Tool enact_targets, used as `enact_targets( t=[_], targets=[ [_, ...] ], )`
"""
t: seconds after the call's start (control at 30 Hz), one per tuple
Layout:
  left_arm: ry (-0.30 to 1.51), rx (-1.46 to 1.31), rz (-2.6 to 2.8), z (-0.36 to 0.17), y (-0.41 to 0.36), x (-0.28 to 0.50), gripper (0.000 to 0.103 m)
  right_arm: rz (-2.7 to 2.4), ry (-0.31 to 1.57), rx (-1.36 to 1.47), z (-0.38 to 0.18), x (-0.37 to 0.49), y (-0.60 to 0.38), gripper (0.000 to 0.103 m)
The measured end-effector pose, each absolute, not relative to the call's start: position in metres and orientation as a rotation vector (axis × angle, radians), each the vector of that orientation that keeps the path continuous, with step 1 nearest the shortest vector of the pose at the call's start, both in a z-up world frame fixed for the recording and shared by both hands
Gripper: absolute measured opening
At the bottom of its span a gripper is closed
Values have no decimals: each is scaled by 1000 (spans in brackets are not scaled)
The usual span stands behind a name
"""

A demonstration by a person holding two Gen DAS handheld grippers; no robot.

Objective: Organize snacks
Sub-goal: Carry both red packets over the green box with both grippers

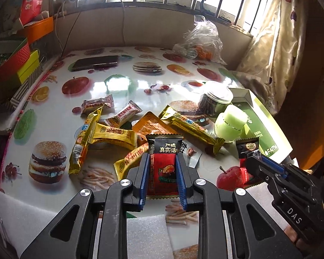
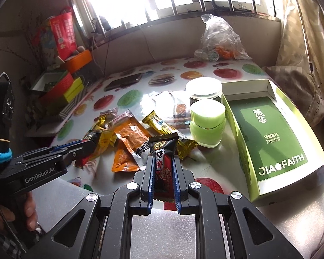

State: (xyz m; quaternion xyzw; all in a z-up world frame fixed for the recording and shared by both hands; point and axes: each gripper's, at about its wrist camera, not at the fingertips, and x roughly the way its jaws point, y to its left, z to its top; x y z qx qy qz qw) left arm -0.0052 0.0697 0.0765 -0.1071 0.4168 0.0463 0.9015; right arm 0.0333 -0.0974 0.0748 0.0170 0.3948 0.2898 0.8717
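Observation:
My left gripper (image 1: 162, 158) is shut on a black-and-red snack packet (image 1: 163, 151), which it holds upright above the table. At the right edge of the left wrist view, my right gripper (image 1: 253, 161) is shut on a smaller black-and-red candy packet (image 1: 247, 149). The right wrist view shows that candy packet (image 2: 163, 151) clamped between the right gripper's (image 2: 163, 159) blue pads. A pile of gold (image 1: 110, 133) and orange packets (image 1: 150, 125) lies on the fruit-print table (image 1: 118, 86). An open green box (image 2: 267, 125) lies at the right.
A pale green jar (image 2: 207, 125) and a clear jar with dark contents (image 2: 203, 88) stand between the pile and the box. A phone (image 1: 95, 62) and a plastic bag (image 1: 200, 41) lie at the back. Coloured boxes (image 1: 15, 64) are stacked off the left edge.

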Motion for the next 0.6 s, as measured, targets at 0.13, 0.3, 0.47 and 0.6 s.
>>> enact_targets(
  t=[0.13, 0.3, 0.47, 0.6],
  targets=[
    [845, -204, 59, 86, 57, 2, 24, 586, 806, 51, 83, 36, -106, 15],
    [827, -195, 20, 96, 44, 10, 24, 557, 786, 69, 90, 40, -119, 15],
    [812, -189, -29, 102, 28, 24, 24, 519, 772, 87, 94, 48, -136, 15],
    [810, -179, -76, 105, 10, 38, 24, 477, 767, 106, 94, 58, -152, 15]
  ],
)
